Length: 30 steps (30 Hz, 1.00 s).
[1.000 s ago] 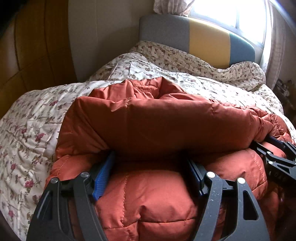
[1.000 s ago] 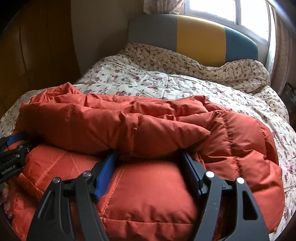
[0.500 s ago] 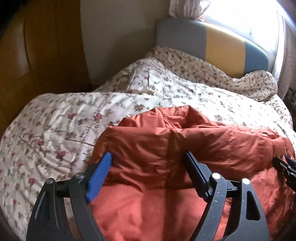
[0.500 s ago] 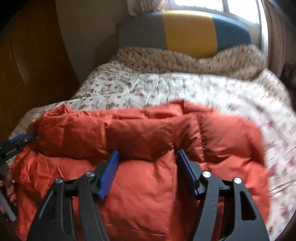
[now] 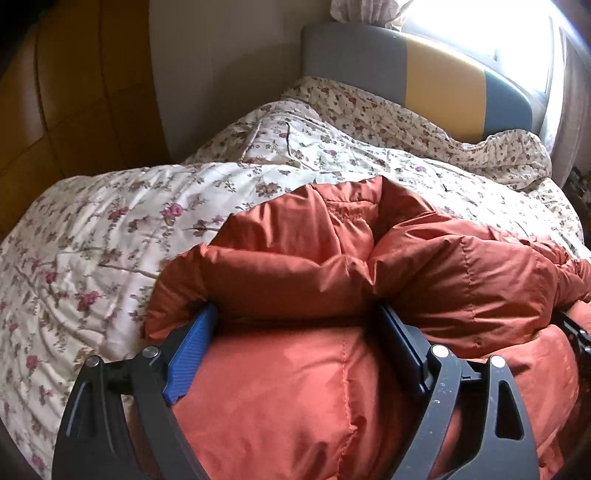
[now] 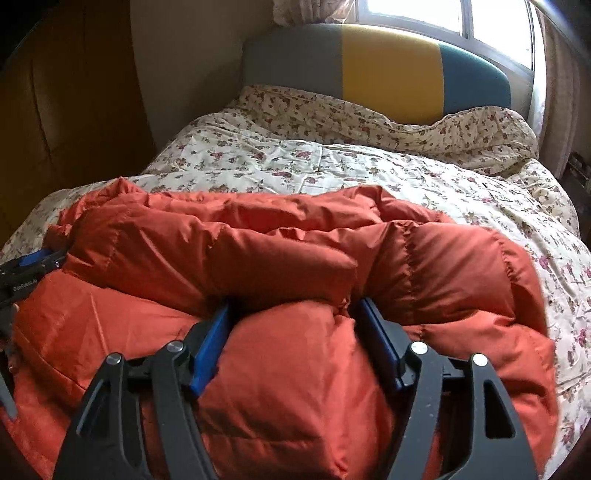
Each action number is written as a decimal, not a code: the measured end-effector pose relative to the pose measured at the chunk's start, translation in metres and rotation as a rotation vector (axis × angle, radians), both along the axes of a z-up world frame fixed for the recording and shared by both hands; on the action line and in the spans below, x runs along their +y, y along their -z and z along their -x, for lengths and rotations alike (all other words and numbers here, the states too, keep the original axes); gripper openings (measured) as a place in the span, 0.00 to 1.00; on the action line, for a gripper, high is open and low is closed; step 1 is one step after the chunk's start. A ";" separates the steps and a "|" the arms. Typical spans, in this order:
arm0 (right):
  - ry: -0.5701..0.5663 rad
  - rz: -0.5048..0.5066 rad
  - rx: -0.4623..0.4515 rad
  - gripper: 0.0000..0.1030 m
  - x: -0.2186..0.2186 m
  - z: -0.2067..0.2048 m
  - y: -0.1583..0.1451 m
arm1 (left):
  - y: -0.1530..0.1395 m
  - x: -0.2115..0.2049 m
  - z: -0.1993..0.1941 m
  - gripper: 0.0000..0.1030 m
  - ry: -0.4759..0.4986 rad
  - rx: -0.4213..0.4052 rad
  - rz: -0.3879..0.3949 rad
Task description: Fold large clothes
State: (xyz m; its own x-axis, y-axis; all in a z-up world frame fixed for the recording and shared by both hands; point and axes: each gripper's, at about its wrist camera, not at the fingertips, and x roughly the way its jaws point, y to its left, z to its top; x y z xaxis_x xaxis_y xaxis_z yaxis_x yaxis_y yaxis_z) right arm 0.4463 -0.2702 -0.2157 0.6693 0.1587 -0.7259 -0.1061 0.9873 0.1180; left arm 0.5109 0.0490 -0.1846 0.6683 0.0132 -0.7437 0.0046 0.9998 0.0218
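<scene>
A puffy orange down jacket [image 5: 332, 280] lies folded into a thick bundle on the floral bedspread [image 5: 110, 240]; it also fills the right wrist view [image 6: 258, 258]. My left gripper [image 5: 299, 317] has its jaws wide apart, with a thick wad of the jacket bulging between the blue pads [image 5: 192, 347]. My right gripper [image 6: 293, 310] stands the same way further right along the bundle, its jaws wide around padded fabric. The fingertips of both are buried under a fold. The left gripper shows at the left edge of the right wrist view [image 6: 26, 273].
The bed's grey, yellow and teal headboard [image 6: 388, 70] stands at the far end under a bright window [image 6: 491, 26]. A rumpled floral quilt edge [image 6: 424, 122] lies along it. A wooden wardrobe [image 5: 55, 92] stands at the left. The bed's right edge drops off [image 6: 576, 221].
Both grippers dipped back and then pushed forward into the jacket again. The top fold of the bundle now lies over the fingertips, as it did a second ago.
</scene>
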 end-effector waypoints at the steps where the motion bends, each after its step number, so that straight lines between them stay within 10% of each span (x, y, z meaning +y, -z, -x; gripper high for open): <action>1: 0.004 -0.028 0.015 0.67 -0.005 0.004 -0.008 | -0.005 0.002 0.006 0.94 -0.010 0.012 -0.015; 11: -0.005 -0.037 -0.019 0.71 -0.066 0.136 -0.072 | -0.043 0.048 0.140 0.94 -0.012 -0.081 0.007; 30: 0.105 0.023 0.084 0.69 -0.131 0.322 -0.034 | -0.013 0.077 0.313 0.82 0.073 0.001 0.202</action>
